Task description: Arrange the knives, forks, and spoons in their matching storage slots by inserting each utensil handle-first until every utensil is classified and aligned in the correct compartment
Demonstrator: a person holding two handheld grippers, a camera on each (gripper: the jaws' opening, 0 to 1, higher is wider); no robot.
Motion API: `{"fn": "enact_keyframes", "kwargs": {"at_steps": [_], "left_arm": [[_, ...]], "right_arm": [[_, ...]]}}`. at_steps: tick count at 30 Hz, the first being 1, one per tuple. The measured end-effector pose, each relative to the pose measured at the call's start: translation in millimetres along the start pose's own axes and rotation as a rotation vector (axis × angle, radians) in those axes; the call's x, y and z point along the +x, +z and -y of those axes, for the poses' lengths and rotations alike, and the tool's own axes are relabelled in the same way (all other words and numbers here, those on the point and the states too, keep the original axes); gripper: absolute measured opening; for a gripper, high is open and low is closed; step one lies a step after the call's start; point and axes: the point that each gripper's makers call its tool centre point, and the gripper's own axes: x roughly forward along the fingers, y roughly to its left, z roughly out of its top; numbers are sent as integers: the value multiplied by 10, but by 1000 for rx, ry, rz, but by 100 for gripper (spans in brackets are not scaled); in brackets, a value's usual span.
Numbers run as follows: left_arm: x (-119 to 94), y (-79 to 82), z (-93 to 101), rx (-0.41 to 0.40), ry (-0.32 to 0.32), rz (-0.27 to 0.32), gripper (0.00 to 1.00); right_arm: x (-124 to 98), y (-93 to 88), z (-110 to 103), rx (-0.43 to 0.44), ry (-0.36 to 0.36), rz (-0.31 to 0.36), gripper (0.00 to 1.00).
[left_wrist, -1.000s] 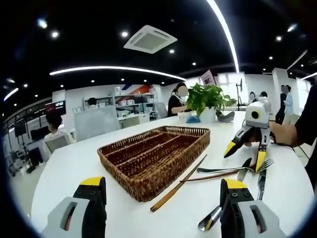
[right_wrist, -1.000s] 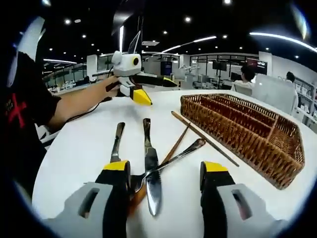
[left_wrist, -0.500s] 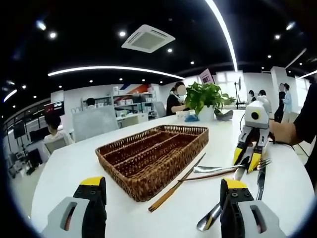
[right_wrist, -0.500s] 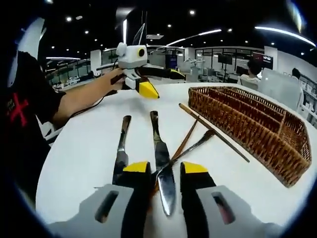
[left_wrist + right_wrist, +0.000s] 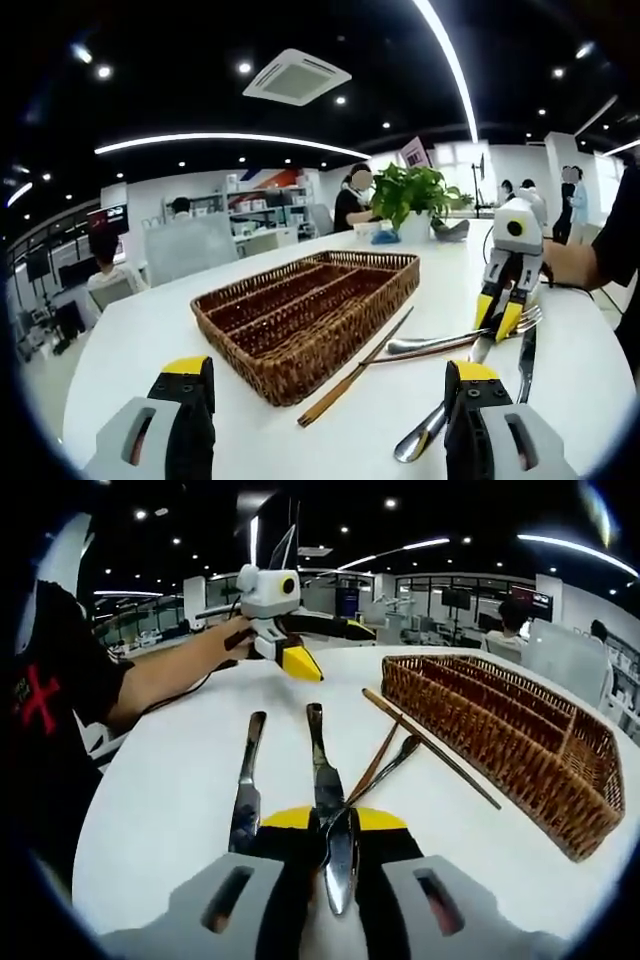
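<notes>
My right gripper (image 5: 327,825) pinches the knife (image 5: 330,810), handle pointing away. Wicker tray (image 5: 300,310) compartments look bare. Left gripper (image 5: 325,385) gapes wide, holding nothing.

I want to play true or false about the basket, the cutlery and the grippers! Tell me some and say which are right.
1. The wicker basket has cutlery in it. False: its slots are bare.
2. The right gripper is shut on a knife. True.
3. The left gripper is open. True.
4. The chopsticks stand upright in the basket. False: they lie flat on the white table.
5. A green plant sits on the table behind the basket. True.
</notes>
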Motion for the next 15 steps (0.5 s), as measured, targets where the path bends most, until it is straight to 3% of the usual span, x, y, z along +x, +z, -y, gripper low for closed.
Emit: {"fn": "enact_keyframes", "kwargs": {"at_steps": [9,15], "left_arm": [[5,3,16,5,-3,0,100],[9,-1,17,6,-4,-1,100]], "right_arm": [[0,20,16,-42,-9,9,11],[-24,45,33,-28,0,14,1]]}}
